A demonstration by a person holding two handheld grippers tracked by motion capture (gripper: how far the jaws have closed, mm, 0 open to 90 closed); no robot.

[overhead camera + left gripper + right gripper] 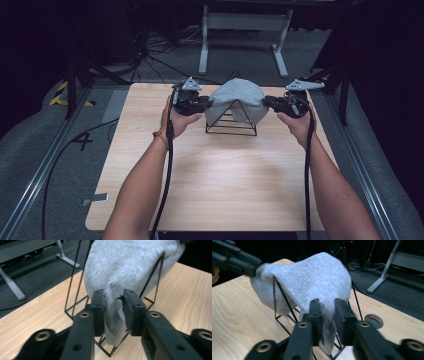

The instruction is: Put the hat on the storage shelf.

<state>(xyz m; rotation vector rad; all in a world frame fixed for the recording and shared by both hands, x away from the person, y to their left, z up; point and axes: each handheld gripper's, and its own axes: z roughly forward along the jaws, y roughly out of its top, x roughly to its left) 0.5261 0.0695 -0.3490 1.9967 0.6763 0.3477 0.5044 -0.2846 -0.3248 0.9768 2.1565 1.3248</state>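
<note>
The light wooden desk (215,185) is stretching wide across the high view, its grain running side to side. Beyond its far edge a white metal frame (244,22) on two splayed feet is standing on the grey carpet floor (165,70), with black cables (150,50) snaking around in the dark behind it. Yellow-and-black hazard tape (62,95) is peeking out at the left, near a black stand leg (72,85). Metal rails (40,175) are flanking the desk on both sides. A strip of grey tape (96,199) is lying on the floor by the near left corner. A small round disc (374,320) is sitting on the desk's edge
</note>
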